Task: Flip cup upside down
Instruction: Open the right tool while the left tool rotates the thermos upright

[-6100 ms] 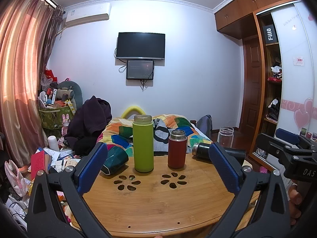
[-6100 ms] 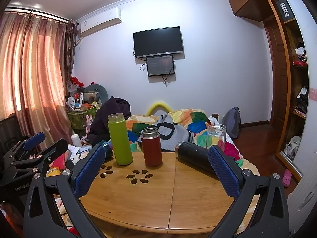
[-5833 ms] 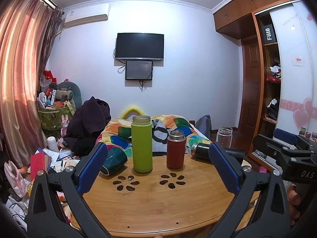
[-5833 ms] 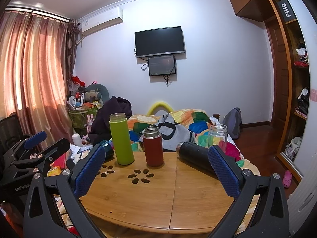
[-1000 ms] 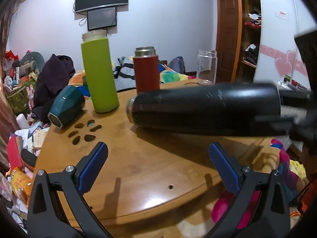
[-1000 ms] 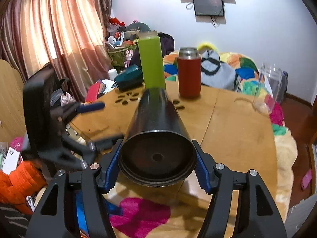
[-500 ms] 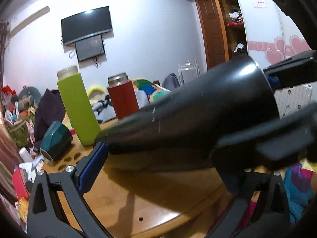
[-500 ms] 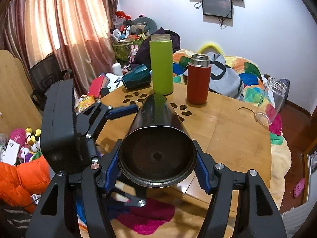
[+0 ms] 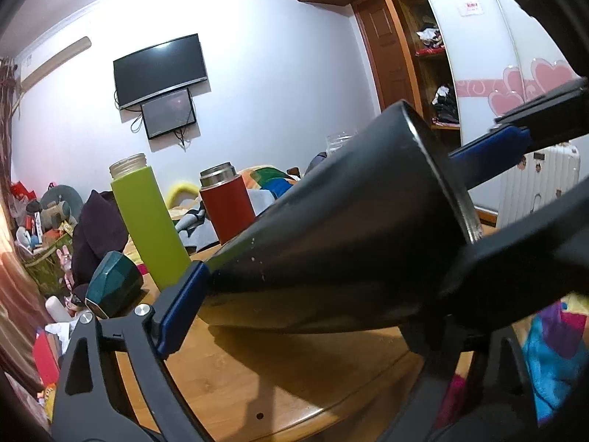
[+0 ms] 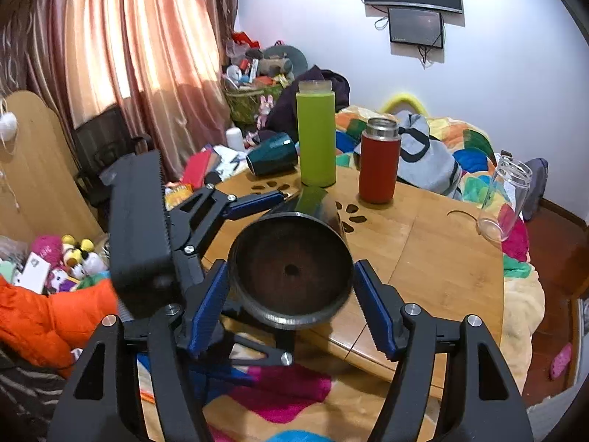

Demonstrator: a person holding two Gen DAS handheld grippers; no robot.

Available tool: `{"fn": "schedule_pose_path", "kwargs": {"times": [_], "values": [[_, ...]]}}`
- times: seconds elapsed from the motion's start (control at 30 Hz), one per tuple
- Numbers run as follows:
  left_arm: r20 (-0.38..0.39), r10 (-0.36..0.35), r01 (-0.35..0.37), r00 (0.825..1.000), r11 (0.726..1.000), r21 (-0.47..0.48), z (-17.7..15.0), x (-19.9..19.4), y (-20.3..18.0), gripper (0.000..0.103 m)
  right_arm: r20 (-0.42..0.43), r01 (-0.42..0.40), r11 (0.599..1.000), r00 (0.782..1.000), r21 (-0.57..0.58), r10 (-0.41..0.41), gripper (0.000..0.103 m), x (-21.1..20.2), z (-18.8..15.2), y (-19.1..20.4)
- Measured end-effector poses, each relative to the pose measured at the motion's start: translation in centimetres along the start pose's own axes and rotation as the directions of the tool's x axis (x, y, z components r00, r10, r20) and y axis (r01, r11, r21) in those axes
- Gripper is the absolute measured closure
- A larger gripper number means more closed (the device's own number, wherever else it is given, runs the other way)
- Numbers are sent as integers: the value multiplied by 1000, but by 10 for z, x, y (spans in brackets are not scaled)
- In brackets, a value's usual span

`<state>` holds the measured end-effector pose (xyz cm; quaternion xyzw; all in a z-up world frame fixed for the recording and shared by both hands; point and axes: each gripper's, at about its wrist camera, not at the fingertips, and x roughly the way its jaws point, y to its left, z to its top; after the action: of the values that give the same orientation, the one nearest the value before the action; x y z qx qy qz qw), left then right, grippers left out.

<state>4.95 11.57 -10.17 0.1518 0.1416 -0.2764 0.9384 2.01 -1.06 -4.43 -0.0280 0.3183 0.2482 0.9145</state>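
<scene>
The black cup point(image 10: 291, 276) lies on its side, raised above the near edge of the bench point(image 10: 423, 258), its flat base with a small centre hole facing the right camera and its body running away toward the bottles. The right hand-held gripper point(image 10: 291, 309) has a blue pad on each side of that base; the pads sit just beside the rim with slivers of gap showing, so whether they are pressing on it cannot be told. The left hand-held gripper point(image 9: 313, 305) comes in from the left, crossing the cup's length: in its own view the cup point(image 9: 331, 235) fills the space between the fingers, tilted with the base end high at right, and the blue left pad point(image 9: 180, 309) lies against the lower, far part of the body. Its other finger is hidden behind the cup and the right tool, so its grip cannot be told either. Further back on the bench stand a green bottle point(image 10: 316, 136) and, to its right, a red flask point(image 10: 379, 162), both upright and apart. A teal cup point(image 10: 272, 154) lies on its side at the far left edge, and a clear glass jar point(image 10: 506, 199) stands at the right edge.
</scene>
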Motion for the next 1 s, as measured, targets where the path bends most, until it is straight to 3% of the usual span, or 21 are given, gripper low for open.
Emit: {"fn": "schedule_pose_path", "kwargs": {"times": [0.27, 0.5, 0.6, 0.73, 1.0], "values": [[46, 1, 0, 999, 999, -37, 7, -10, 5, 22, 35, 4, 1000, 999, 12, -4, 34, -8, 1, -3], [74, -12, 15, 997, 999, -43, 13, -16, 8, 23, 55, -23, 1000, 998, 1, 23, 35, 4, 17, -3], [96, 5, -2, 995, 1000, -31, 13, -21, 5, 24, 73, -35, 999, 997, -24, 37, 39, 3, 19, 2], [117, 23, -18, 993, 999, -42, 17, -26, 9, 31, 103, 2, 999, 995, -45, 2, 40, -4, 19, 9], [110, -24, 34, 994, 995, -92, 32, -32, 25, 37, 124, 91, 995, 988, 33, -95, 40, -18, 17, -13]]}}
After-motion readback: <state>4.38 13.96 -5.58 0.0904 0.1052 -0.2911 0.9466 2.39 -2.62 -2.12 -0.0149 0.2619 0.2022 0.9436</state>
